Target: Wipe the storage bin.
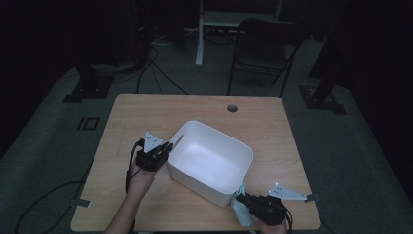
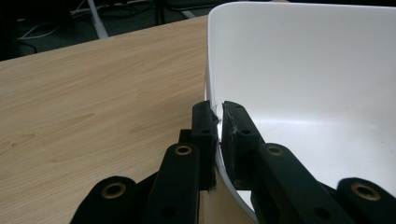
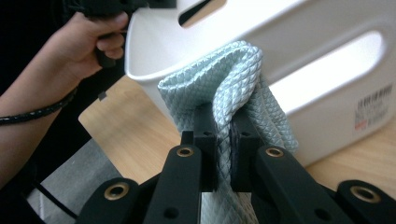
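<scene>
A white plastic tub stands on the wooden table, turned at an angle. My left gripper is shut on the tub's left rim; one jaw sits outside the wall and the other inside. My right gripper is near the table's front right edge, shut on a pale blue quilted cloth. The cloth bunches above the jaws and hangs below them, close to the tub's slotted handle wall.
A round cable hole lies near the table's far edge. A folding chair and a white stand are on the floor beyond the table. Cables run across the floor at the back left.
</scene>
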Demonstrator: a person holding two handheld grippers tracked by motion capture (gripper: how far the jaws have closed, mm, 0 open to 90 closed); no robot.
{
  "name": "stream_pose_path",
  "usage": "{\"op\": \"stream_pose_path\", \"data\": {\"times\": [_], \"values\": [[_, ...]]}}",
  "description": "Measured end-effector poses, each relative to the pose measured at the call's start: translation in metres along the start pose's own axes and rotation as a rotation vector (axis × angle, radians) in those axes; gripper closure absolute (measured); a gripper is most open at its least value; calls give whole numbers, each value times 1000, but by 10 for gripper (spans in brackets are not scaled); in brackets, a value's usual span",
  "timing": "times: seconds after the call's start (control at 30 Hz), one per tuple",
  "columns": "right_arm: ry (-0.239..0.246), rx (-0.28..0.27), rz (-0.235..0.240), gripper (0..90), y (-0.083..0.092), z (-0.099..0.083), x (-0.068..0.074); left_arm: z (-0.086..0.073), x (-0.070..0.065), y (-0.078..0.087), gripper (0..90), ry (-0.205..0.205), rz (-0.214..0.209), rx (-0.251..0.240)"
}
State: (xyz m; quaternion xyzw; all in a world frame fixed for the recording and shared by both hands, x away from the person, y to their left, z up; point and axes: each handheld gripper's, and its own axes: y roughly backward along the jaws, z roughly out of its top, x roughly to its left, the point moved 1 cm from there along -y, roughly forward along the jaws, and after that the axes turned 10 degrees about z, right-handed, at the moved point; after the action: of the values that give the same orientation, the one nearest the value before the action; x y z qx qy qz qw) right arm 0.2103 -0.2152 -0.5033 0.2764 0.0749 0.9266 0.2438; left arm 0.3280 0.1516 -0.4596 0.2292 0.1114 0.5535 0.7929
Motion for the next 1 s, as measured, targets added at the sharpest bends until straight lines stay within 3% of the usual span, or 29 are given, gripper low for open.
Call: {"op": "stream_pose_path", "data": {"times": [0.07, 0.23, 0.37, 0.53, 0.6, 0.77, 1.0], "values": [[-10, -2, -9, 840, 1, 3, -1, 0, 0, 0, 836, -3, 2, -2], [24, -57, -20, 838, 7, 15, 0, 0, 1, -1, 834, -7, -8, -4], [28, -59, -20, 840, 6, 16, -4, 0, 0, 0, 835, -14, -10, -7], [-4, -34, -18, 839, 4, 14, -12, 0, 0, -1, 834, -15, -4, -5], [15, -40, -25, 838, 6, 19, -11, 0, 0, -1, 832, -17, -7, -6], [7, -66, -10, 836, 9, 23, -14, 0, -1, -1, 832, -15, -11, -7], [18, -55, -7, 816, 10, 24, -18, 0, -2, -1, 828, -20, -9, -5]]}}
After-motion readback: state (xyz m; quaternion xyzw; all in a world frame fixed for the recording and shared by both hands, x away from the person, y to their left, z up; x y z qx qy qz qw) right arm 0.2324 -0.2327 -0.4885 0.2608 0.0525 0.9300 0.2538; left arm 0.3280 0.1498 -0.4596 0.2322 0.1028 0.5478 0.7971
